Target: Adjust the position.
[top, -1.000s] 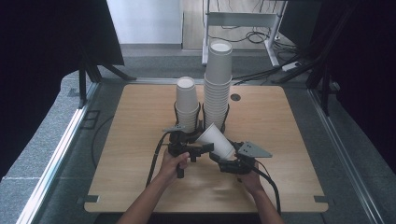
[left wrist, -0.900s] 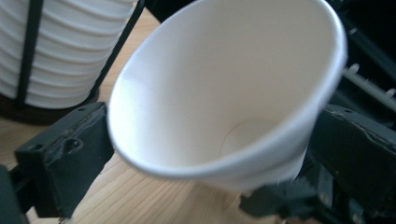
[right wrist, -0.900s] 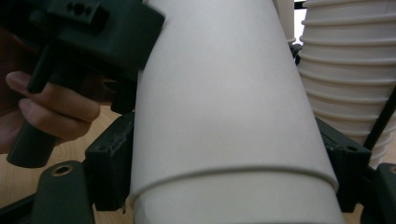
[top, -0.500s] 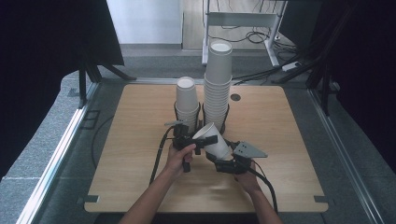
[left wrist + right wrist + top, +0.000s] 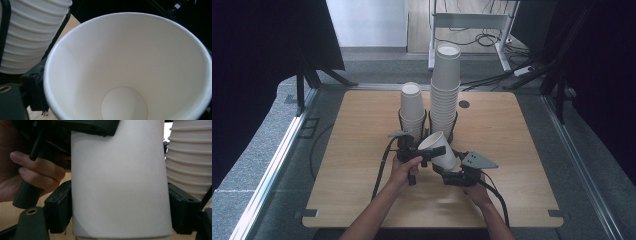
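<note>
A single white paper cup [image 5: 438,146] lies tilted above the wooden table [image 5: 512,130], with its mouth toward the upper left. My right gripper [image 5: 451,167] is shut on its lower body; in the right gripper view both black pads press the cup's wall [image 5: 120,187]. My left gripper [image 5: 424,150] is at the cup's rim. The left gripper view looks straight into the cup's open mouth [image 5: 130,70], with one jaw against the outside of the rim at the left. Its other jaw is hidden, so I cannot tell whether it grips.
Two stacks of white cups stand behind the grippers in black holders: a short stack [image 5: 412,107] and a tall stack [image 5: 446,85]. A stack [image 5: 190,157] rises close beside the held cup. A cable hole [image 5: 464,104] marks the tabletop. Cables trail from both grippers toward the near edge.
The left gripper has moved right, up to the cup's rim. The right gripper with the cup has shifted slightly left, toward it.
</note>
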The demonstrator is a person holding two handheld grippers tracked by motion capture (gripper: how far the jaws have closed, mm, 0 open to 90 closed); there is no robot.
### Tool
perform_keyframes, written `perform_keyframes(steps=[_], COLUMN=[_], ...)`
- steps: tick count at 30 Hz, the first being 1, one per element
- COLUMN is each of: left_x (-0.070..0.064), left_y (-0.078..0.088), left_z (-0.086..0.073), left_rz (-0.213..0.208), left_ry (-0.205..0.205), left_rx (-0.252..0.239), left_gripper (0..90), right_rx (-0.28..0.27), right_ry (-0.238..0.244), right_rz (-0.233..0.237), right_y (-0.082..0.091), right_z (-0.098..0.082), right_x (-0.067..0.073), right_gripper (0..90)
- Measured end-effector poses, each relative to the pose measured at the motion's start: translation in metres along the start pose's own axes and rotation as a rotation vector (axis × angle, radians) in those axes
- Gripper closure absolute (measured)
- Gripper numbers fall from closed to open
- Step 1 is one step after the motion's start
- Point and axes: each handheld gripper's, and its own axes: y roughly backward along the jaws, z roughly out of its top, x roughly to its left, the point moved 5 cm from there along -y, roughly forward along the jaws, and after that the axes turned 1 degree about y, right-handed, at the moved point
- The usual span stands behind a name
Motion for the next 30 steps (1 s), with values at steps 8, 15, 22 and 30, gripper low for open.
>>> perform_keyframes(steps=[8, 15, 22, 30], left_x=[0.001, -0.003, -0.007, -0.006], left_y=[0.010, 0.022, 0.034, 0.044], left_z=[0.006, 0.011, 0.016, 0.018], left_rz=[0.032, 0.065, 0.107, 0.131], left_ry=[-0.018, -0.071, -0.137, -0.159], left_rx=[-0.047, -0.069, -0.082, -0.106], left_gripper=[12.5, 12.5, 12.6, 12.6], right_rx=[0.015, 0.048, 0.075, 0.101], right_ry=[-0.019, -0.015, -0.015, -0.013], right_rz=[-0.007, 0.005, 0.014, 0.027], right_y=[0.001, 0.000, 0.000, 0.000], right_z=[-0.001, -0.005, -0.009, -0.012], right_x=[-0.001, -0.001, 0.000, 0.001], right_gripper=[16.7, 14.0, 13.4, 13.3])
